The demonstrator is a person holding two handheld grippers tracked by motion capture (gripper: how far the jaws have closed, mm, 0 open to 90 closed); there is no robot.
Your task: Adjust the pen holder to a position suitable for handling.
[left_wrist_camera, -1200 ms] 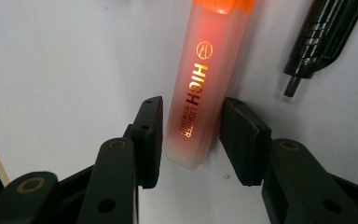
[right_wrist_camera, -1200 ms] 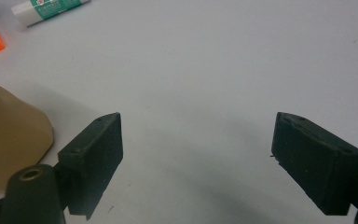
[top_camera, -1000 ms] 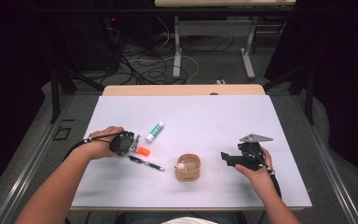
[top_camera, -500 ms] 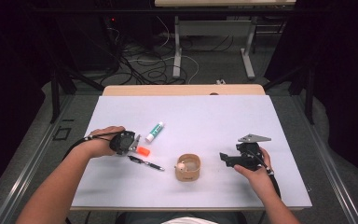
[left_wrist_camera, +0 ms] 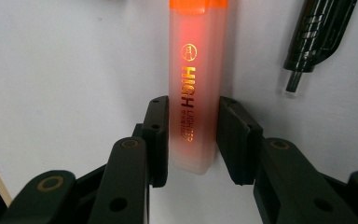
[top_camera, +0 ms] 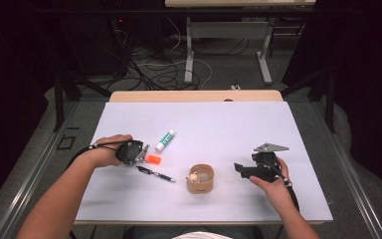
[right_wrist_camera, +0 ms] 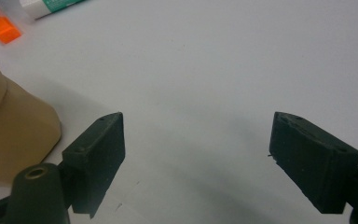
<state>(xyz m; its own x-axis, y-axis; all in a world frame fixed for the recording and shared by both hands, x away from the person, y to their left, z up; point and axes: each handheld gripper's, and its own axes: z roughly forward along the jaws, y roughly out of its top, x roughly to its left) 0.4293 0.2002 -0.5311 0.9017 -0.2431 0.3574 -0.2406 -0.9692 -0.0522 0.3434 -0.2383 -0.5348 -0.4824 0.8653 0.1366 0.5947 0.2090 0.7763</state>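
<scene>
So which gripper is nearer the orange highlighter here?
Left. The left gripper has its jaws on either side of the orange highlighter; the right gripper sits open across the table, beyond the tan cup.

The left gripper (left_wrist_camera: pixel 192 140) has just been closing its jaws on the orange highlighter (left_wrist_camera: pixel 196 79) lying on the white table (top_camera: pixel 229 129). In the left gripper view the pads now sit against both sides of the highlighter's translucent barrel.
</scene>
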